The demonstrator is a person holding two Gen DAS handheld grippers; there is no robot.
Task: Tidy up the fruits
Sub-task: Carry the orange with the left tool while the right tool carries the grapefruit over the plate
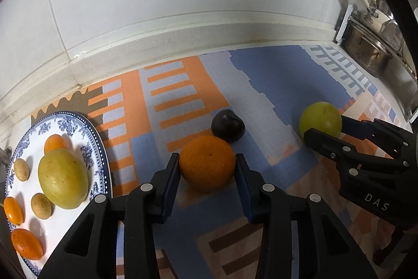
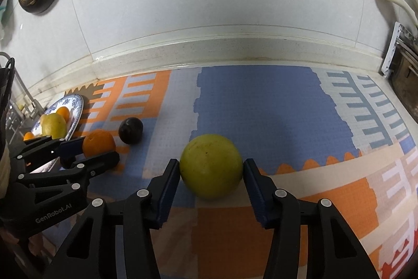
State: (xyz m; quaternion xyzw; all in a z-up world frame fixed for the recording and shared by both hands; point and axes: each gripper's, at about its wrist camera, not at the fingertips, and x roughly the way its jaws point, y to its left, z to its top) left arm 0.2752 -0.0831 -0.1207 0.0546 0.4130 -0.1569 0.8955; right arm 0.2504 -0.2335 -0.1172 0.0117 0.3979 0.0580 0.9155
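Left gripper [image 1: 207, 169] straddles the orange [image 1: 207, 163] on the mat [image 1: 261, 85], pads at both sides, grip not confirmed; right gripper [image 2: 211, 170] likewise brackets the green fruit [image 2: 211, 165]. Pick step, I judge. Next: squeeze, lift, carry to the plate [image 1: 100, 148] at my left. Orange roundish, navel up, no clear long axis.

We see a finely textured matt mat [image 1: 261, 85] under the fruit. The plate [image 1: 100, 153] looks like glazed ceramic, glossy. The orange [image 1: 207, 162] has dimpled skin, the dark fruit [image 1: 227, 127] a smooth sheen, the yellow-green fruit [image 2: 211, 166] a smooth, faintly speckled skin. Both grippers, left [image 1: 207, 174] and right [image 2: 211, 175], look like matt black plastic with metal rivets.
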